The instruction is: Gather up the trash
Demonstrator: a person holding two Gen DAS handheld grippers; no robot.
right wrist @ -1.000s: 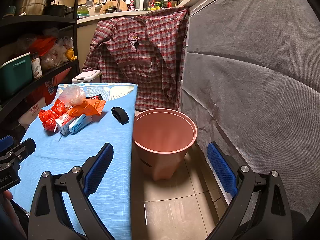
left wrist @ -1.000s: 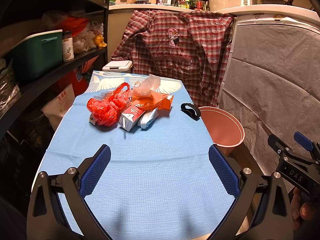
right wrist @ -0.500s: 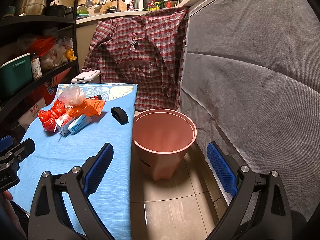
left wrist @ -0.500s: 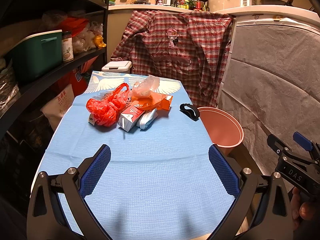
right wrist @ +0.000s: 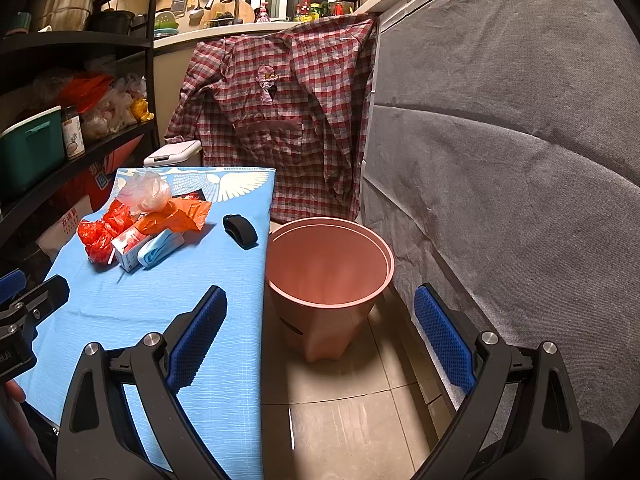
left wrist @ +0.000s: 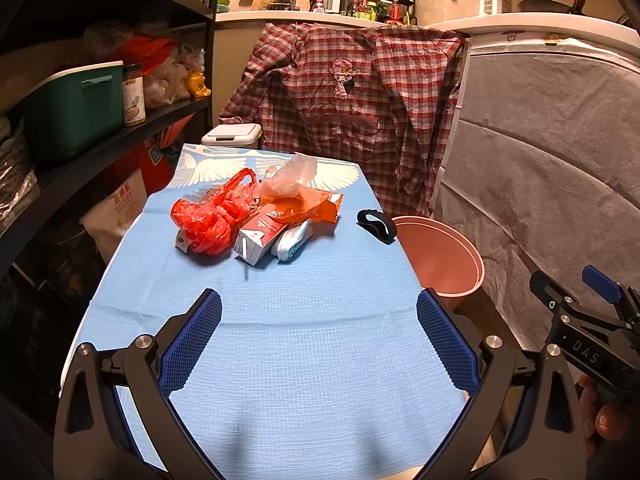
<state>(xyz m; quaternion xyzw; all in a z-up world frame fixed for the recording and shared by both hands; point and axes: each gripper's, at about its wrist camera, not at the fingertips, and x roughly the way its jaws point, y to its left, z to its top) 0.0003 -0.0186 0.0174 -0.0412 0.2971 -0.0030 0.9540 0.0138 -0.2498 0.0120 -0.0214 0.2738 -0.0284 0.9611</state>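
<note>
A heap of trash sits at the centre of the left wrist view, on a bench draped in a blue cloth: a crumpled red plastic bag on the left of the heap, a red-and-white carton touching its right side, a pale blue wrapper just beside the carton, and behind them an orange bag with a clear plastic bag resting on top. A black strap lies apart from the heap, right of centre near the bench's edge. The left gripper, at the bottom of the frame, hangs over the bare near end of the cloth, its blue-padded jaws spread wide and holding nothing. In the right wrist view the right gripper fills the lower frame, its jaws likewise wide apart and empty, pointed at a pink bin that stands on the tiled floor at centre frame, just beside the bench. A plaid shirt hangs behind the bin at upper centre, a grey padded cover fills the right of that frame, and dark shelves with a green box line the left of both views.
</note>
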